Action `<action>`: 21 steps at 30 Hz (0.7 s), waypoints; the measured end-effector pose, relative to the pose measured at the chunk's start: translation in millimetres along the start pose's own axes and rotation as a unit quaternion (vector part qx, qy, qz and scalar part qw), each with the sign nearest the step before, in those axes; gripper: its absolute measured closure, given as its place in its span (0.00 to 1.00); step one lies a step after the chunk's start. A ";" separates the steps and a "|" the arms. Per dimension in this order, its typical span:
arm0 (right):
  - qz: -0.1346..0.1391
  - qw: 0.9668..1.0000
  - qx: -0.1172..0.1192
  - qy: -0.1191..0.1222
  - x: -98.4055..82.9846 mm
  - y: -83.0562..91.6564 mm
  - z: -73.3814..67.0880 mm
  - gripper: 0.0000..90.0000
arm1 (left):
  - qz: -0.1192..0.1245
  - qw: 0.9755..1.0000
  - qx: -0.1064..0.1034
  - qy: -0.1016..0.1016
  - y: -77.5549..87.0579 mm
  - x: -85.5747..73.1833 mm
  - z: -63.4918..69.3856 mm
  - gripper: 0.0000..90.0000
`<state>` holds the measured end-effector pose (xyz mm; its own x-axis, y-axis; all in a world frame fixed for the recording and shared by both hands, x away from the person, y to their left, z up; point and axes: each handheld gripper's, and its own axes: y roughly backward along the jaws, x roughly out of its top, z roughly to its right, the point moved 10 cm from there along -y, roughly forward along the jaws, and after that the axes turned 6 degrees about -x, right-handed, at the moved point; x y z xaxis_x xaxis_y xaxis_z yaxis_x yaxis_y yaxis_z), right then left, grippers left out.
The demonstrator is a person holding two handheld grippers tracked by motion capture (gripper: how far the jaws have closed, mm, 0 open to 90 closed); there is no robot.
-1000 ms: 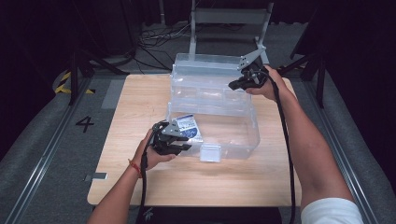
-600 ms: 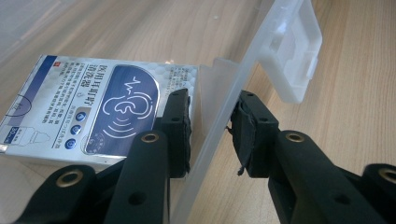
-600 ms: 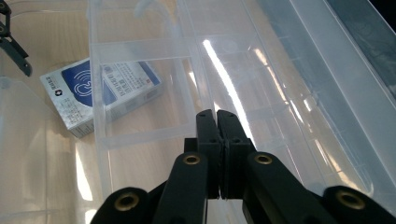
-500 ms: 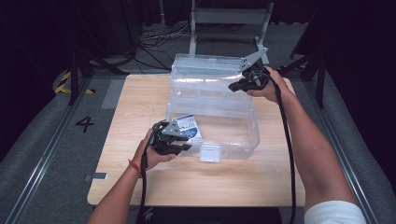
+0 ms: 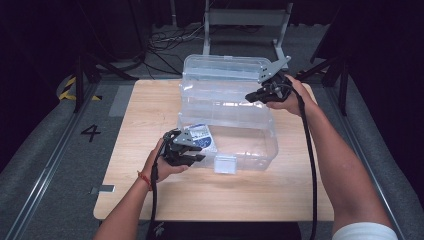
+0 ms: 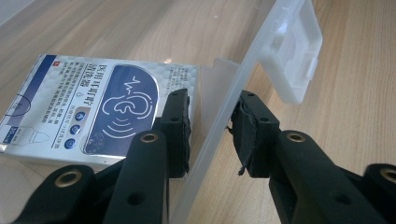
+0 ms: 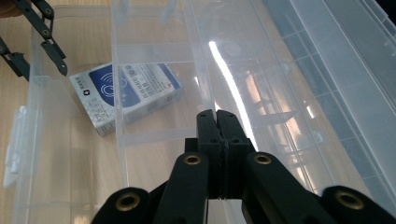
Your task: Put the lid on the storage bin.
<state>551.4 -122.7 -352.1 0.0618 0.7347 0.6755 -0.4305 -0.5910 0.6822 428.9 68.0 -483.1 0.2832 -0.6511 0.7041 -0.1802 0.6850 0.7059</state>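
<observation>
Clear plastic makes up the rectangular storage box [image 5: 227,131] on the pale wooden table [image 5: 150,200], and its hinged see-through lid [image 5: 225,75] stands raised at the far side. The left gripper [image 5: 192,150] sits at the near left corner of that box, one jaw inside and one outside, with the thin front wall [image 6: 219,121] passing between them. In the left gripper view the jaws are partly spread and a gap shows between the wall and each pad (so they straddle the wall without clearly pinching it). Just beyond the inner jaw, on the box floor, lies a flat blue-and-white cardboard carton [image 6: 88,109] printed with an ear graphic; it rests tilted against the corner. A white snap latch [image 6: 292,51] hangs on the outer face of the front wall, past the outer jaw.

The right gripper [image 5: 255,96] is held over the far right part of the box, near the lid. Its jaws are pressed together with nothing between them, as the right gripper view shows. Ahead of its tips and to the left lies the same carton [image 7: 123,93], and the left gripper's tips [image 7: 44,51] hang above the corner beside it.
</observation>
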 end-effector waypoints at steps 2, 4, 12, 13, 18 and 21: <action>0.003 1.000 0.001 0.002 0.1 1.5 -2.9 1.00 | 0.000 1.000 0.000 0.000 0.0 -0.1 0.0 0.75; 0.004 1.000 0.000 0.002 -0.3 3.1 -5.4 1.00 | 0.000 1.000 0.000 0.001 0.1 -0.1 0.0 0.75; 0.008 1.000 0.000 -0.003 -1.7 7.7 -14.0 1.00 | 0.000 1.000 -0.001 0.001 0.0 -0.1 0.2 0.75; 0.010 1.000 -0.001 -0.004 -1.8 8.1 -14.8 1.00 | -0.001 1.000 -0.001 0.001 0.0 -0.2 0.2 0.75; 0.013 1.000 -0.003 -0.002 -2.5 10.3 -20.3 1.00 | -0.001 1.000 -0.001 0.001 0.0 -0.2 0.2 0.75; 0.015 1.000 -0.008 -0.002 -3.0 11.0 -21.9 1.00 | 0.000 1.000 -0.001 0.001 -0.1 -0.2 0.3 0.75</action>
<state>526.7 -124.1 -352.7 0.0515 0.7155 0.6967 -0.4463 -0.6076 0.6570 428.6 68.0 -483.3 0.2851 -0.6508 0.7037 -0.1789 0.6851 0.7061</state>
